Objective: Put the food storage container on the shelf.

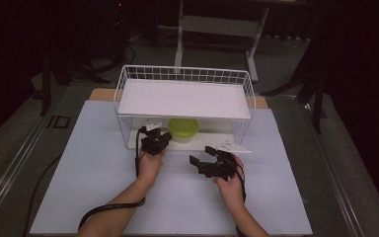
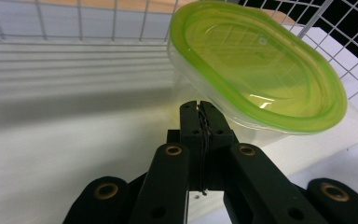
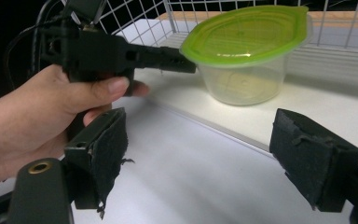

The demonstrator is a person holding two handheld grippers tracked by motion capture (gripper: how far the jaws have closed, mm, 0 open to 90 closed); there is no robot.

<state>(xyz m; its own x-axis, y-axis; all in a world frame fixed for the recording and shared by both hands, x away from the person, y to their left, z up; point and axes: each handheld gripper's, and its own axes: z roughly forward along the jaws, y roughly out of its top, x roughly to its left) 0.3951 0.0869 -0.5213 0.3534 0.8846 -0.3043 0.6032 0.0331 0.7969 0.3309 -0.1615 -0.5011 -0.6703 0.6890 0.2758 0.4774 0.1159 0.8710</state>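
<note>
Fingers of the left gripper are clenched on nothing, tips touching the green-lidded container at center frame under the wire shelf, probably to nudge it. Right gripper waits released over the counter at lower center.

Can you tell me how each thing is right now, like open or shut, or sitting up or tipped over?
Left gripper: jaws shut, tips by the tub's rim.
Right gripper: jaws wide open, holding nothing.
Tub: upright on the rack's bottom shelf.
Green lid: closed on the tub.
Wire rack: standing upright on the table.
Top shelf: nothing on it.
</note>
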